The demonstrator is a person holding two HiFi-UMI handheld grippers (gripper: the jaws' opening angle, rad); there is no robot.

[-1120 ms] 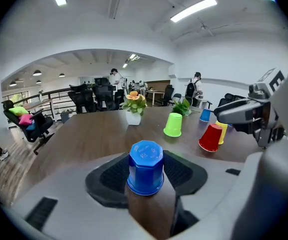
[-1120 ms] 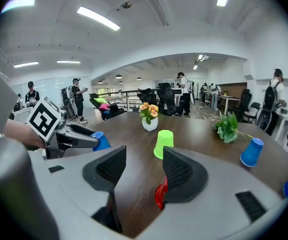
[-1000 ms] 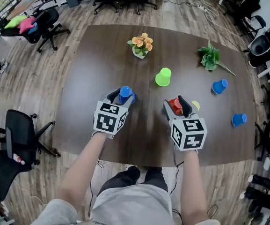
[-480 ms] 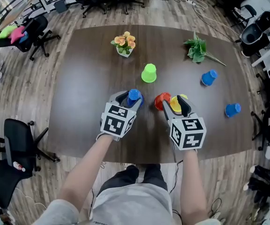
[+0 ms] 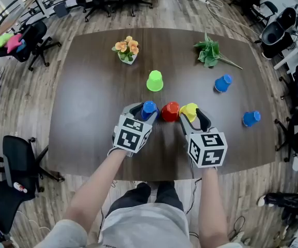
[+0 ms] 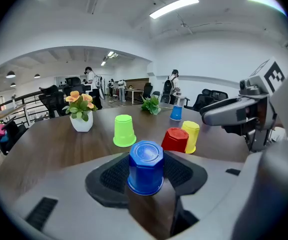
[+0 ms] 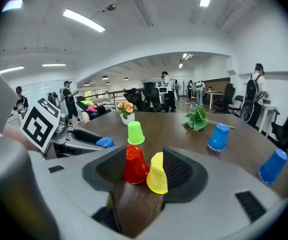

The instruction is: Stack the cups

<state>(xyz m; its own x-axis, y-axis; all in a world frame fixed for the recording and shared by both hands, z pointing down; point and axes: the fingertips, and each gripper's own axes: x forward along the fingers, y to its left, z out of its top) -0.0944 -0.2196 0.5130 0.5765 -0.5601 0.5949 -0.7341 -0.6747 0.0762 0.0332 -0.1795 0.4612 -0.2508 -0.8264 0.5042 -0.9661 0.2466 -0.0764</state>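
Note:
My left gripper [image 5: 145,109] is shut on an upside-down blue cup [image 5: 149,107], whose rim sits against both pads [image 6: 115,173]. Just right of it a red cup [image 5: 170,111] and a yellow cup [image 5: 188,110] stand upside down, side by side on the table. My right gripper [image 5: 192,117] is open around the yellow cup [image 7: 157,174], with the red cup [image 7: 134,165] at its left jaw. A green cup [image 5: 154,80] stands farther back. Two more blue cups [image 5: 222,82] [image 5: 251,118] stand at the right.
A white pot of orange flowers [image 5: 126,50] and a green leafy sprig [image 5: 209,51] lie at the far side of the dark wooden table [image 5: 87,112]. Office chairs [image 5: 14,164] stand around the table, and people stand in the distant room.
My left gripper has carried the blue cup rightward, close to the red cup. My right gripper has shifted right, from around the red cup to around the yellow one. Both those cups stayed put.

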